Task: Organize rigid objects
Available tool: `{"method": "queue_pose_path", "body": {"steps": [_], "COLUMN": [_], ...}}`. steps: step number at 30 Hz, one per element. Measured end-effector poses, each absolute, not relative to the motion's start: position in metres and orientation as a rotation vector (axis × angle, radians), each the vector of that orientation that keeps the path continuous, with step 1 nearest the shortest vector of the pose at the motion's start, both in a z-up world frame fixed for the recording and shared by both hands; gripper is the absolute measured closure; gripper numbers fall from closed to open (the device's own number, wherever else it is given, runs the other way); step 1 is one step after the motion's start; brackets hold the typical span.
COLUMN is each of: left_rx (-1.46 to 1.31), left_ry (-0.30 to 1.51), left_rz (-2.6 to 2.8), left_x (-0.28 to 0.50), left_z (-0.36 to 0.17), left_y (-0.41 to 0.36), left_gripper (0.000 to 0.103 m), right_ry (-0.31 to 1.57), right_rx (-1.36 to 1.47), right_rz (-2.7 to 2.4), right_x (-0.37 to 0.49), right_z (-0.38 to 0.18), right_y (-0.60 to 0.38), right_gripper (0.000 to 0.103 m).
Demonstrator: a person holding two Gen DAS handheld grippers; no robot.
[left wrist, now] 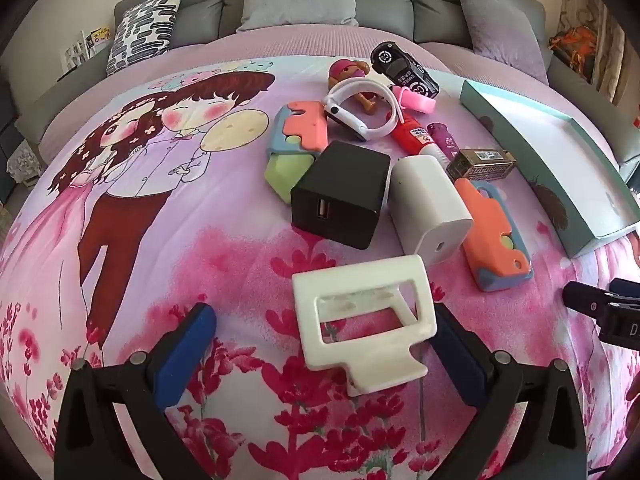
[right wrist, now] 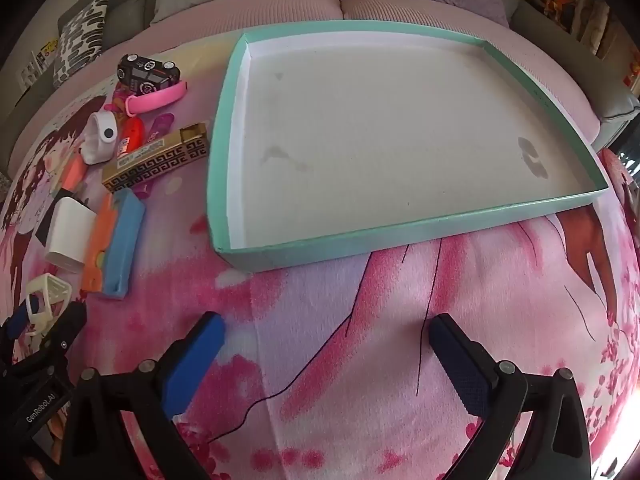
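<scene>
Bedspread (right wrist: 360, 320): tray (right wrist: 248, 152) interior only in right view.

the blanket (right wrist: 360, 300) is soft printed cloth with a faint fuzzy nap. the tray (right wrist: 400, 236) looks like cardboard, matt teal outside, plain white paper lining with a few stains. the black charger (left wrist: 340, 194) and white charger (left wrist: 428, 204) are smooth plastic, the white one slightly glossy. the white bracket (left wrist: 360, 320) is rough matt plastic. the gold box (right wrist: 156, 158) has a shiny printed finish. the toy car (left wrist: 404, 68) is glossy. the left gripper (left wrist: 324, 348) has matt blue pads (left wrist: 188, 352) on black plastic arms.
</scene>
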State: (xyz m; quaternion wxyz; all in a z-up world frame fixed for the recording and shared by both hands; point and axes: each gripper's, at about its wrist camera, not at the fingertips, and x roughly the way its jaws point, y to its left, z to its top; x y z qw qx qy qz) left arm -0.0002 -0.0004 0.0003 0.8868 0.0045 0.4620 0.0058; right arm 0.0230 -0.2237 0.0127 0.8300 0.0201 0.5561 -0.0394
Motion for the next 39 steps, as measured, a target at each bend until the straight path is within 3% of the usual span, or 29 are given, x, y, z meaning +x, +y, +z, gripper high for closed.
{"method": "queue_pose_path", "body": {"steps": [39], "left_rx": [-0.009], "left_ry": [0.964], "left_rz": [0.013], "left_x": [-0.0027], "left_z": [0.0020], "left_y": [0.0020], "left_gripper": [0.000], "right_ry": [1.155], "right_rx": [0.033], "right_rz": [-0.082], "right_x": [0.0214], "right_z": [0.0121], "right_y": [-0.2229], "right_gripper": [0.000]}}
